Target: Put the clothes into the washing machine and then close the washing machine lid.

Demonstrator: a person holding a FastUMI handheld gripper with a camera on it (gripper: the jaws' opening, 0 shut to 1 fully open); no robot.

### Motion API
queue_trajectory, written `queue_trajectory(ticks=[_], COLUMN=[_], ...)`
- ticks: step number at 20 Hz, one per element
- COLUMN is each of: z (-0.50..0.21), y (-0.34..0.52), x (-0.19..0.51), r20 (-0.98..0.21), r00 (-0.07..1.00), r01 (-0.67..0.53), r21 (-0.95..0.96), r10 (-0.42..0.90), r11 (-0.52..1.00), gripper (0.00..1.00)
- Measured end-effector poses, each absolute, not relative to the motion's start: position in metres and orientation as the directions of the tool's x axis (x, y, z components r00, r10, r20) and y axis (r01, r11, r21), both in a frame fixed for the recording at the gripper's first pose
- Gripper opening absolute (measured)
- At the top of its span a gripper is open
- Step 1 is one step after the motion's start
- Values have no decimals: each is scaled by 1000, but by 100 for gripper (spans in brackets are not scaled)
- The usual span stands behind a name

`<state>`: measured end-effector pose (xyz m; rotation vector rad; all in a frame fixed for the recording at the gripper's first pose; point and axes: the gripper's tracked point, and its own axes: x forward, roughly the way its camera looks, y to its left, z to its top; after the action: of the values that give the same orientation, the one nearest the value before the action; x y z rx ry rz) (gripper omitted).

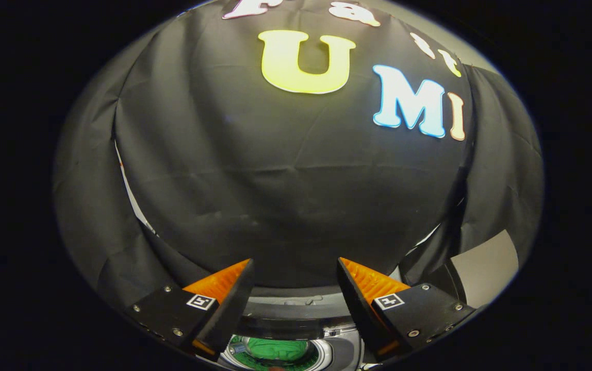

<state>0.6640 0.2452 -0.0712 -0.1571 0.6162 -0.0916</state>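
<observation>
Gripper (294, 268) fingers stood apart w/ nothing between them, aimed mostly at the booth wall (285, 180); washing machine (296, 322) sat low beneath the fingers. Green clothes (277, 348) lay inside the drum, seen past the dark curved lid (288, 313), which looked raised, not yet down. Risk, as judged: the lid sat at the margin of sight, so a push could glance off its rim, or cloth near the drum edge could get pinched.

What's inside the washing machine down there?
Something green, likely cloth, lies inside the round washing machine drum, below the open tongs, which hold nothing. The dark raised lid and the tongs' fingers cover the rest of the drum.
</observation>
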Motion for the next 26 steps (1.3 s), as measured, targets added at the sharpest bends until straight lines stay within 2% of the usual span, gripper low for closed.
queue_trajectory(ticks=[5,8,21,26], z=[-93,-104,-97,-94], y=[250,257,256,260], x=[658,648,645,617], r20=[-633,-668,-602,-551], r00=[766,740,795,833], r01=[-3,48,33,15], r21=[-178,-68,-82,-74], r10=[-113,-81,-76,-54], r11=[984,997,996,997], gripper=[96,96,95,95])
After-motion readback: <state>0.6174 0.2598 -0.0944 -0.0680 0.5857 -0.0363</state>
